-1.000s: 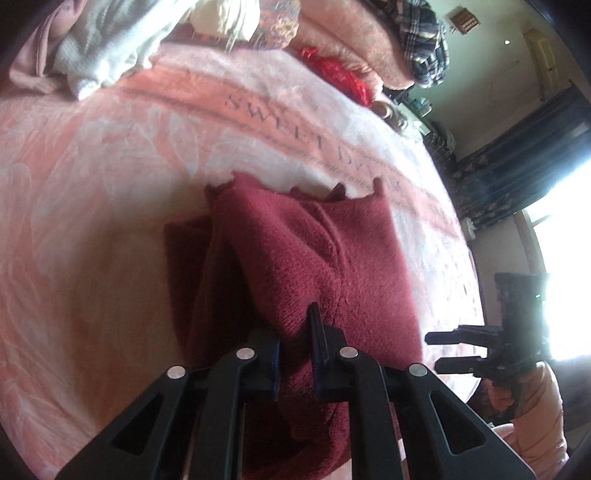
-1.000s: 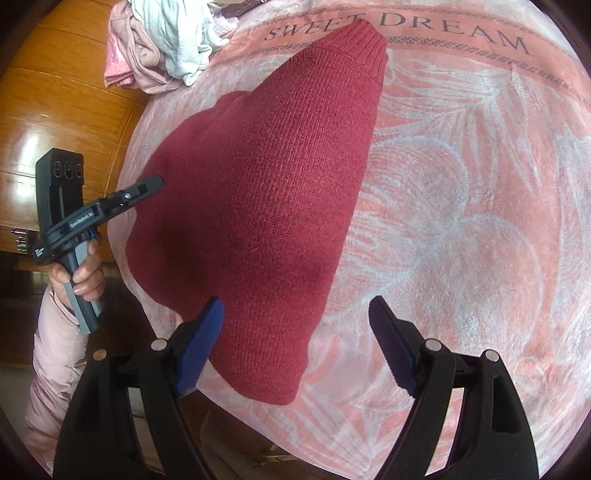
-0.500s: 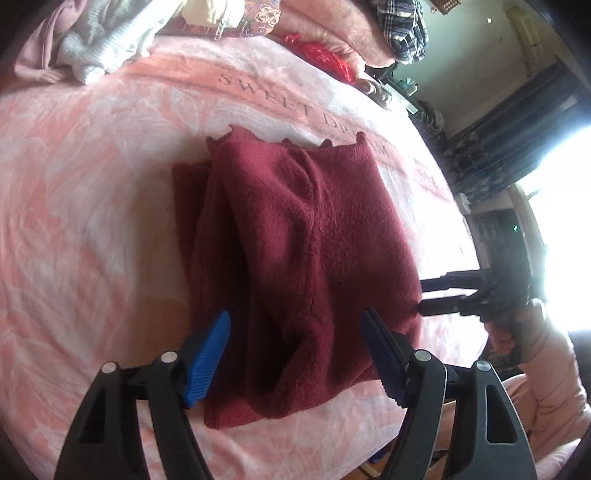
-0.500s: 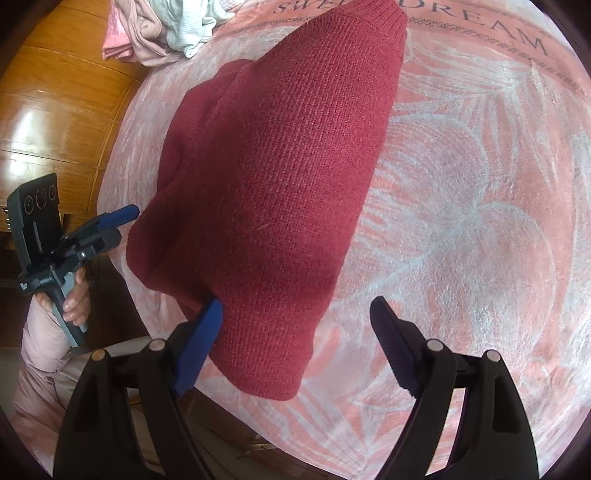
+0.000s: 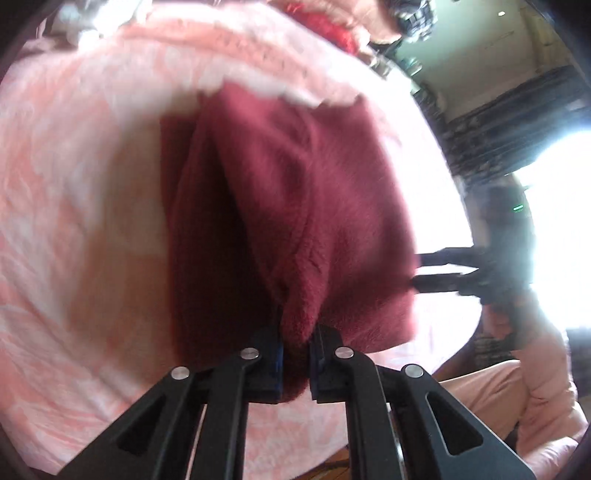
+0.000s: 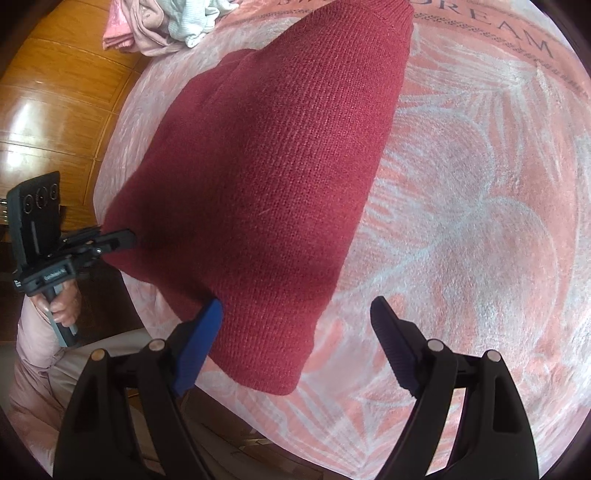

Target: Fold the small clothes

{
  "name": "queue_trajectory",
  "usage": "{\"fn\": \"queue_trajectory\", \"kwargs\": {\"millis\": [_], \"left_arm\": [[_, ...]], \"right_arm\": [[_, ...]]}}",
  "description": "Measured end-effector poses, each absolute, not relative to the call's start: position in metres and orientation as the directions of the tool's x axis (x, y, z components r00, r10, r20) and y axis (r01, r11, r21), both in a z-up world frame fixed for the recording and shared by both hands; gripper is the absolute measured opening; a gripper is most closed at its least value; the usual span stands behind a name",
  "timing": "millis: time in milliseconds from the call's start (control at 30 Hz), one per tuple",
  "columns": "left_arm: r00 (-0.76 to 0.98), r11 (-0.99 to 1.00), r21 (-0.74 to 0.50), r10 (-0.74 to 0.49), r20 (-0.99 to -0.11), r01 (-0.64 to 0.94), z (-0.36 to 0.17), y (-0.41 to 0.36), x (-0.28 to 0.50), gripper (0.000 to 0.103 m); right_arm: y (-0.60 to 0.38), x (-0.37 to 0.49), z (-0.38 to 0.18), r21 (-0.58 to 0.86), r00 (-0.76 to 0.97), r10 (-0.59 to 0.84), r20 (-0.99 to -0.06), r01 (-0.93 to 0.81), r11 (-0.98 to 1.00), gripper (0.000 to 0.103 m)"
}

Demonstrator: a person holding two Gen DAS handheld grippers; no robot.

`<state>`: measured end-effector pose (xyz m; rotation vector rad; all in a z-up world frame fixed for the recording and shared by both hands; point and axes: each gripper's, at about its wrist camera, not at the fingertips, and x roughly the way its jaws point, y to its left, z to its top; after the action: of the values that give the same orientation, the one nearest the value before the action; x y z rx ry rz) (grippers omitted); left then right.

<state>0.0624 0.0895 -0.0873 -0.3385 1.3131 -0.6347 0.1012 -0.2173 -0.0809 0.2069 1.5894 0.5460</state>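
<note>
Half a second ago the left gripper [image 5: 295,354] stood spread above the near edge of the dark red knitted garment [image 5: 295,206]; now its jaws are pressed together on a fold of that near hem, the wool bunched up between the blue pads. In the left wrist view the garment lies on the pink blanket [image 5: 74,184], its long axis running from the jaws at 6 o'clock up toward 12 o'clock, with a darker under-layer showing along its 9 o'clock side; this view is blurred. At 3 o'clock there, the right gripper [image 5: 436,269] sits just at the garment's edge. In the right wrist view the right gripper [image 6: 295,332] is spread wide as before, with nothing between its fingers, and the garment [image 6: 277,166] runs from a narrow ribbed end at 12 o'clock down to a near corner at 6 o'clock, that corner lying between the jaws, closer to the left pad. At 9 o'clock the left gripper [image 6: 122,238] bites the garment's side edge. A pile of pale clothes [image 6: 166,22] lies at 11 o'clock.
</note>
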Motion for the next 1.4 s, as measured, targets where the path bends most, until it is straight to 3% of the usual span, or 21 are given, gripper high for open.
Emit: {"fn": "queue_trajectory", "kwargs": {"millis": [100,267,367,400,500,533,700,967,1000,1033,1100,1133,1267,1400], "left_arm": [[0.121,0.795,-0.547,-0.59,-0.799,0.263,-0.076,0.102,0.057,0.009],[0.009,0.868,-0.45,-0.462,-0.887,0.211,-0.15,0.095,0.05,0.009],[0.03,0.857,-0.454,-0.474,-0.88,0.243,-0.142,0.088,0.055,0.013],[0.034,0.848,-0.469,-0.491,-0.871,0.247,-0.134,0.089,0.059,0.017],[0.099,0.838,-0.501,-0.529,-0.843,0.216,-0.11,0.098,0.075,0.049],[0.141,0.837,-0.506,-0.538,-0.831,0.209,-0.102,0.102,0.08,0.056],[0.219,0.848,-0.517,-0.53,-0.819,0.119,-0.087,0.108,0.128,0.061],[0.146,0.851,-0.524,-0.515,-0.844,-0.025,-0.123,0.107,0.178,0.06],[0.15,0.847,-0.53,-0.52,-0.841,-0.033,-0.125,0.107,0.179,0.056],[0.167,0.839,-0.543,-0.53,-0.832,-0.04,-0.127,0.11,0.174,0.037],[0.188,0.825,-0.563,-0.548,-0.815,-0.038,-0.125,0.113,0.172,0.019],[0.21,0.825,-0.565,-0.548,-0.81,-0.027,-0.121,0.114,0.168,0.015],[0.266,0.891,-0.451,-0.446,-0.855,0.046,-0.106,0.106,0.16,0.012],[0.245,0.946,-0.324,-0.316,-0.917,0.007,-0.124,0.121,0.158,0.012]], "right_arm": [[-0.217,0.101,-0.083,0.46,-0.109,0.447,-0.888,-0.188,0.868,0.083],[-0.211,0.1,-0.096,0.417,-0.139,0.396,-0.908,-0.195,0.888,0.083],[-0.21,0.101,-0.099,0.395,-0.138,0.374,-0.917,-0.195,0.898,0.083],[-0.209,0.102,-0.097,0.391,-0.132,0.371,-0.919,-0.199,0.899,0.083],[-0.211,0.108,-0.084,0.398,-0.086,0.389,-0.917,-0.204,0.894,0.083],[-0.212,0.112,-0.078,0.402,-0.059,0.398,-0.915,-0.201,0.894,0.083],[-0.209,0.141,-0.052,0.405,0.067,0.425,-0.903,-0.203,0.891,0.083],[-0.197,0.173,-0.062,0.41,0.076,0.431,-0.899,-0.196,0.891,0.082],[-0.194,0.177,-0.064,0.403,0.072,0.423,-0.903,-0.197,0.894,0.082],[-0.195,0.177,-0.067,0.396,0.067,0.415,-0.907,-0.195,0.897,0.082],[-0.198,0.178,-0.072,0.392,0.061,0.408,-0.911,-0.177,0.903,0.082],[-0.2,0.179,-0.074,0.394,0.058,0.408,-0.911,-0.165,0.904,0.082],[-0.209,0.176,-0.074,0.394,0.068,0.406,-0.911,-0.145,0.908,0.082],[-0.207,0.174,-0.078,0.369,0.063,0.381,-0.922,-0.149,0.918,0.081]]}}
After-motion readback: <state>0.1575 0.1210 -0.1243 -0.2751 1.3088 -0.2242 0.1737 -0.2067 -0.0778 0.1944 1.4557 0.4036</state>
